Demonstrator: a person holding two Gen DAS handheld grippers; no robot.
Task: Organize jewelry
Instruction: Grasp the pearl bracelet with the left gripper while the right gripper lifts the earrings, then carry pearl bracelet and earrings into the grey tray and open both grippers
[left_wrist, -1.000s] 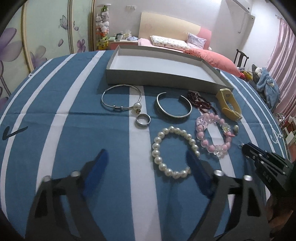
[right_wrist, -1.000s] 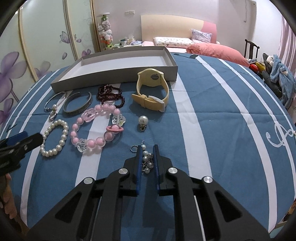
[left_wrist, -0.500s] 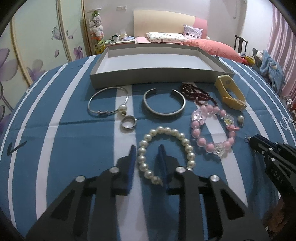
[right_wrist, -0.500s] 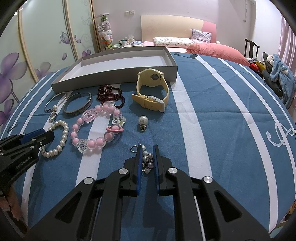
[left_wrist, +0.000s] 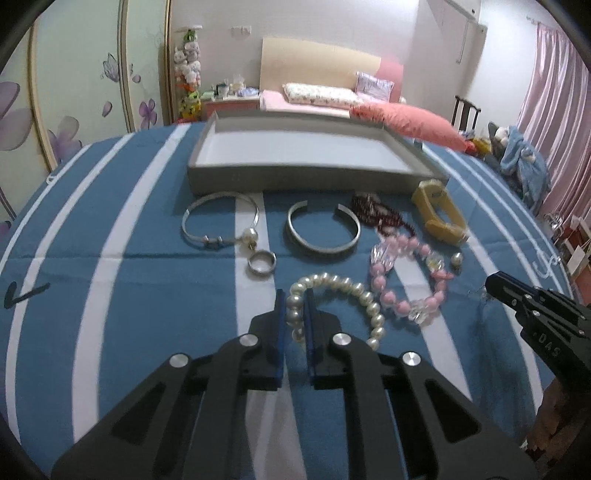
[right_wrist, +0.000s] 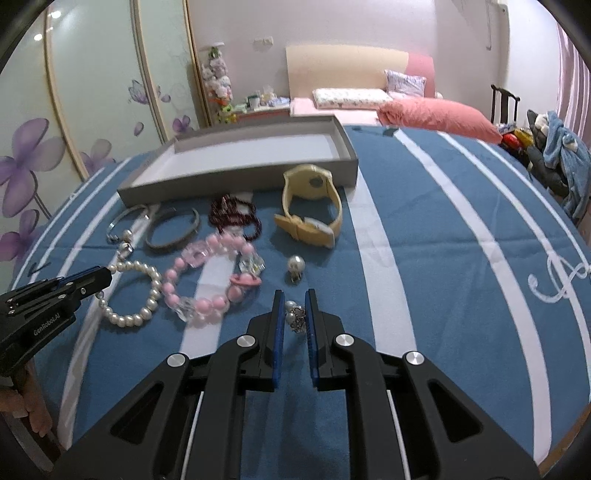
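From the left wrist view, the left tool (left_wrist: 295, 314) is clamped on the near-left arc of the pearl bracelet (left_wrist: 343, 291), its blue pads squeezing a run of beads while the rest of the loop lies on the striped blue table (left_wrist: 110, 295) and curves off to the right. The grey tray (left_wrist: 303, 177), which I take to be where the jewelry belongs, sits straight ahead of this tool, well beyond the bracelet. Its long axis runs across the view, its near wall facing the tool. Between bracelet and tray lie a small ring (left_wrist: 262, 263), a thin bangle with a pearl (left_wrist: 221, 221) and an open silver cuff (left_wrist: 323, 230), so a carry toward the tray would pass over them. The pink bead bracelet (left_wrist: 406, 277) rests just right of the pearl loop, close enough that the trailing beads could brush it.

From the right wrist view, the right tool (right_wrist: 294, 314) is closed on a small cluster earring (right_wrist: 295, 314), pinched between its pads just above the table. The tray (right_wrist: 240, 177) lies ahead and to the left here, angled away, with the yellow watch (right_wrist: 310, 210) standing just before its near right corner and a single pearl earring (right_wrist: 295, 265) directly ahead of the tool. The left tool (right_wrist: 92, 278) shows at the left edge, gripping the pearl bracelet (right_wrist: 136, 291). By my judgement the left hand has the straighter line to the tray.
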